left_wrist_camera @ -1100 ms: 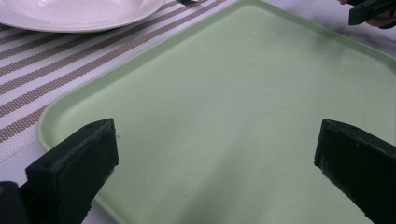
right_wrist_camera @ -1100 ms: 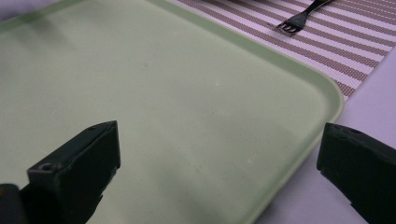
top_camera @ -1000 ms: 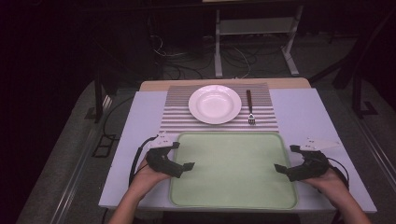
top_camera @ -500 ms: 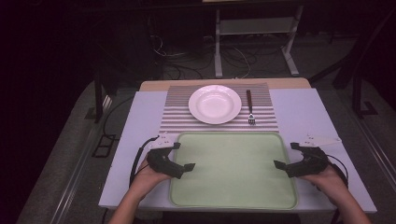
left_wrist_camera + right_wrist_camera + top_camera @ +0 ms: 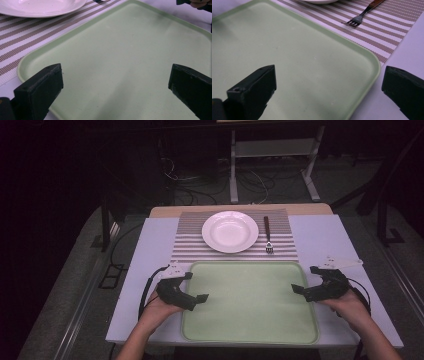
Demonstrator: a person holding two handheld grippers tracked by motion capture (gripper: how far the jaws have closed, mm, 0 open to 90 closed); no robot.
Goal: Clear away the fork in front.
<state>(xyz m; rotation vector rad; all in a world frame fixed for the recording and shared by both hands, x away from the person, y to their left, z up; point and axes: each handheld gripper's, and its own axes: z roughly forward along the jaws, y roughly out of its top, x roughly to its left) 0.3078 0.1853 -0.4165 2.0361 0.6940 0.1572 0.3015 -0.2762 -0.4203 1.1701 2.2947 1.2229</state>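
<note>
so, high view: green tray [image 5: 250, 320] on the white table [image 5: 320, 235], left gripper [image 5: 192, 287] at its left edge, right gripper [image 5: 305, 280] at its right edge. white plate [image 5: 230, 231] and fork [image 5: 268, 235] on the striped mat [image 5: 187, 245] behind. left gripper view: jaws wide open, empty, over the tray. right gripper view: jaws wide open, empty, straddling the tray's rim.

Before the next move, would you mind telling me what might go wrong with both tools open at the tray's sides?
1. The left tool and right tool sit at opposite edges of the green tray; an uneven grip could tilt it.
2. The tray's far edge lies close to the striped placemat; pushing forward may shove it, disturbing the plate and fork.
</note>
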